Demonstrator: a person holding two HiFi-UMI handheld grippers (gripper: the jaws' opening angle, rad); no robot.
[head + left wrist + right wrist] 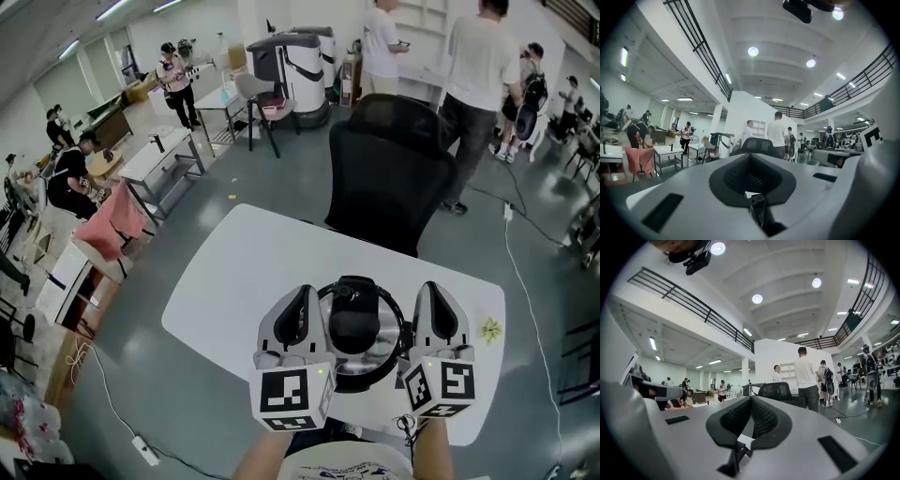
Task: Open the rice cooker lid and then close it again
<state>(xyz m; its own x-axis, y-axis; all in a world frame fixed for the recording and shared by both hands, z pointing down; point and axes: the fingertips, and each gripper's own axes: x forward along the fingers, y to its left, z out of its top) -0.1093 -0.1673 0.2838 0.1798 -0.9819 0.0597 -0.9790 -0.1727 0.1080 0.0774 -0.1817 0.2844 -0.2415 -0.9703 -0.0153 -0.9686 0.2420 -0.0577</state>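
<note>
White rounded table (234, 272): black rice cooker (358, 323) near front edge; small yellowish scrap (490, 329), maybe paper, right.

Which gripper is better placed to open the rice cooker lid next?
Left, marginally. Both are shut and empty, flanking the rice cooker. The left gripper lies nearer the lid in the head view; the right gripper sits slightly further out. Close call.

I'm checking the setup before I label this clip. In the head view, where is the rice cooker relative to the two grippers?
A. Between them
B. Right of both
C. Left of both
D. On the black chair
A: the rice cooker sits on the white table, showing between the left gripper and the right gripper.
</note>
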